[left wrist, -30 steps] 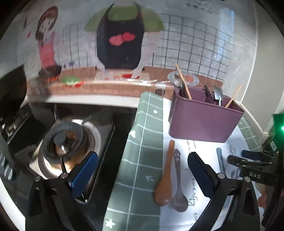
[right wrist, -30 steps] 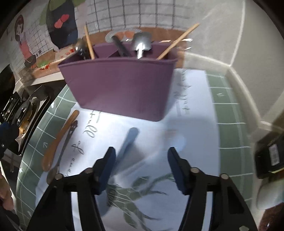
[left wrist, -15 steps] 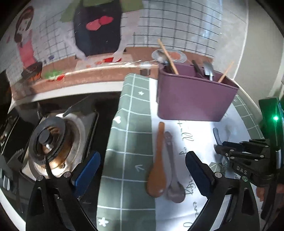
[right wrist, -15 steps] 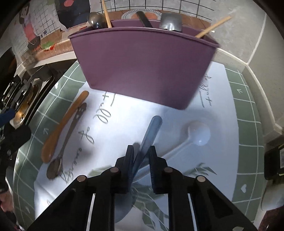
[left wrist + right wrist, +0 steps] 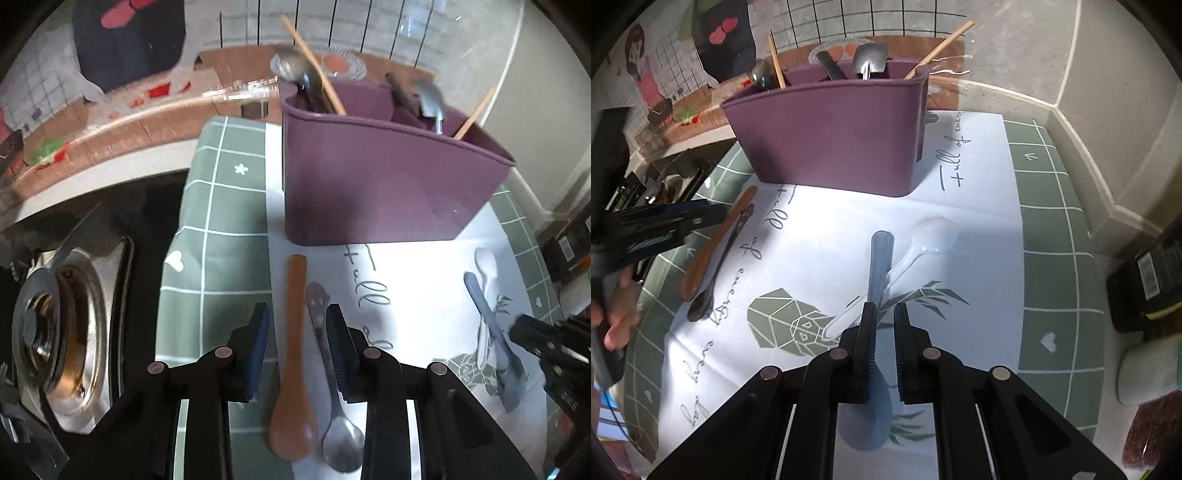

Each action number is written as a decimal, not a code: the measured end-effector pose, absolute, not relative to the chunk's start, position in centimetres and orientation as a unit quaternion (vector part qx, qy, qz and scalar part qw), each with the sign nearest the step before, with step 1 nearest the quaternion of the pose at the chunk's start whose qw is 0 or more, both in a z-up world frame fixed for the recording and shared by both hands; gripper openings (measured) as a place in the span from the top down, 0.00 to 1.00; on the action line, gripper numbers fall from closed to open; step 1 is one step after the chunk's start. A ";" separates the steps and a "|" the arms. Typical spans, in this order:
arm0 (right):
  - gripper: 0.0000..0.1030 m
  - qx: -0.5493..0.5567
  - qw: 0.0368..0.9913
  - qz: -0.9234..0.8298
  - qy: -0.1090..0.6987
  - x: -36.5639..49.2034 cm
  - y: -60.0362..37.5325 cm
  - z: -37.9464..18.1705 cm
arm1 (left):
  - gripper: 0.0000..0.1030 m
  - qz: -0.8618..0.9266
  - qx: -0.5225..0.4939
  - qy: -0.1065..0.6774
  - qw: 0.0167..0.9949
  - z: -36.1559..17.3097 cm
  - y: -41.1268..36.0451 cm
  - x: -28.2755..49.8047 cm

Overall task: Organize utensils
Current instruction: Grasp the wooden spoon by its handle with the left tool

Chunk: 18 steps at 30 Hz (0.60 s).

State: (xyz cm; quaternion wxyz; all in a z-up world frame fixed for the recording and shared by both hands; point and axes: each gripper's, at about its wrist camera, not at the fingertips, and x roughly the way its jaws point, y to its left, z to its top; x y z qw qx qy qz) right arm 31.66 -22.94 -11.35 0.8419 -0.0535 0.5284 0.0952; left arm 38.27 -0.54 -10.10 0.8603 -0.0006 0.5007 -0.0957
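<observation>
Two grippers work over the mat. Nearest me, my right gripper (image 5: pixel 884 314) has its pads narrowed around the blue-grey spoon (image 5: pixel 881 258), though I cannot tell if they actually pinch it; the clear plastic spoon (image 5: pixel 916 247) crosses under that handle. My left gripper (image 5: pixel 298 325) stands apart, straddling the wooden spoon (image 5: pixel 295 354) and the metal spoon (image 5: pixel 334 406) lying side by side. Beyond them stands the purple caddy (image 5: pixel 834 136), already holding chopsticks and cutlery.
</observation>
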 end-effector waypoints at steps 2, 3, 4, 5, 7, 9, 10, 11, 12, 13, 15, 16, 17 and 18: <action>0.92 -0.045 0.843 0.099 0.527 31.5 -23.2 -11.0 | 0.68 -0.093 0.008 0.511 0.854 -10.5 -0.9 39.1; 0.92 -0.042 0.845 0.100 0.524 31.3 -23.4 -10.7 | 0.68 -0.091 0.014 0.513 0.853 -10.7 -1.1 39.3; 0.92 -0.042 0.845 0.101 0.523 31.2 -23.6 -10.6 | 0.68 -0.088 0.018 0.516 0.852 -10.9 -1.3 39.6; 0.92 -0.043 0.845 0.102 0.522 31.0 -23.8 -10.4 | 0.68 -0.082 0.021 0.521 0.849 -11.3 -1.4 40.0; 0.91 -0.043 0.846 0.100 0.522 30.9 -24.2 -10.2 | 0.72 -0.076 0.017 0.529 0.845 -11.9 -1.5 40.4; 0.90 -0.040 0.846 0.094 0.523 30.8 -24.7 -10.1 | 0.80 -0.074 0.009 0.525 0.848 -11.9 -1.5 40.5; 0.90 -0.037 0.847 0.093 0.522 30.6 -24.9 -10.1 | 0.85 -0.075 0.006 0.525 0.848 -11.9 -1.6 40.5; 0.90 -0.033 0.846 0.095 0.524 30.6 -25.2 -10.0 | 0.88 -0.078 0.005 0.524 0.848 -11.9 -1.7 40.4; 0.90 -0.030 0.845 0.098 0.525 30.5 -25.2 -9.9 | 0.88 -0.081 0.006 0.523 0.848 -11.9 -1.9 40.2; 0.89 -0.028 0.844 0.102 0.526 30.5 -25.2 -9.9 | 0.88 -0.083 0.007 0.522 0.849 -11.9 -2.0 40.0; 0.87 -0.035 0.842 0.111 0.527 30.7 -24.7 -9.9 | 0.88 -0.088 0.008 0.520 0.850 -11.8 -2.2 39.1; 0.83 -0.039 0.841 0.113 0.528 30.8 -24.4 -9.9 | 0.88 -0.092 0.007 0.520 0.849 -11.8 -2.2 38.6; 0.78 -0.041 0.839 0.115 0.530 31.0 -24.1 -10.1 | 0.88 -0.097 0.005 0.521 0.848 -11.8 -2.1 37.8; 0.75 -0.043 0.837 0.120 0.532 31.1 -23.7 -10.2 | 0.88 -0.100 0.004 0.522 0.847 -11.8 -2.1 37.2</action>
